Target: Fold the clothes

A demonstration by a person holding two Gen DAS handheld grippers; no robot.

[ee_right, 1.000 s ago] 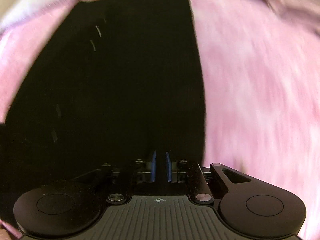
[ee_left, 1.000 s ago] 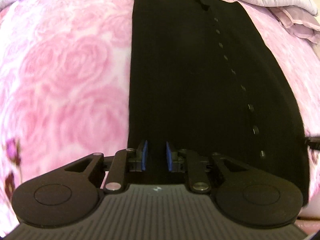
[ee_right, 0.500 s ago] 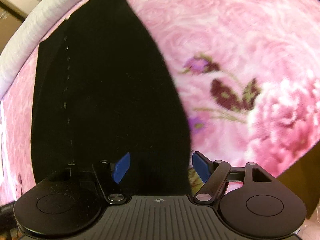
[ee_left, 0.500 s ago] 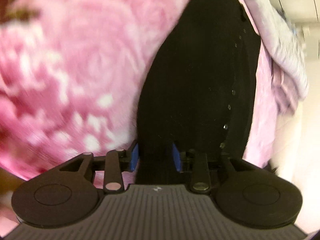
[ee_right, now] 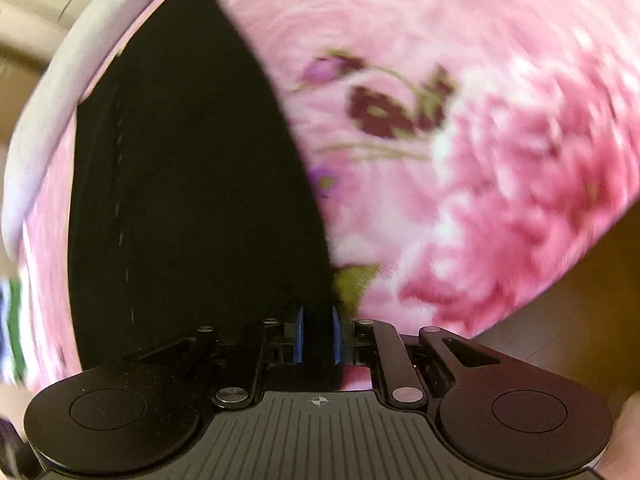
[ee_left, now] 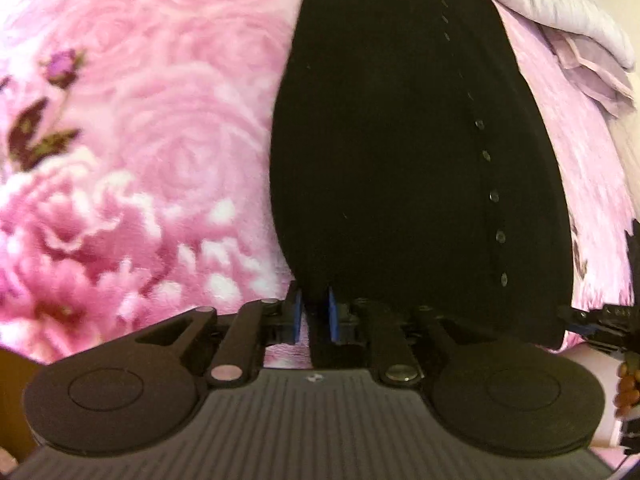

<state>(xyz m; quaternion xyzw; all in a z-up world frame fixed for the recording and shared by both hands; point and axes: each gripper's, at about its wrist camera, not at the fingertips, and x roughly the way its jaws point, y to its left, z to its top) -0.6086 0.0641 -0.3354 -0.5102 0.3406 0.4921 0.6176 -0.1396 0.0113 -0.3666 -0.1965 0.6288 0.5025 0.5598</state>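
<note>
Garment (ee_left: 400, 160) hem between both fingers (ee_left: 296, 316)

garment (ee_left: 392, 152) on blanket (ee_left: 140, 128), quilt (ee_left: 560, 12) behind it, both tongs at its near corners

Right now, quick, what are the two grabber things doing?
Left gripper: jaws closed on the near edge of the black garment.
Right gripper: jaws closed on the black garment's near edge too.
</note>
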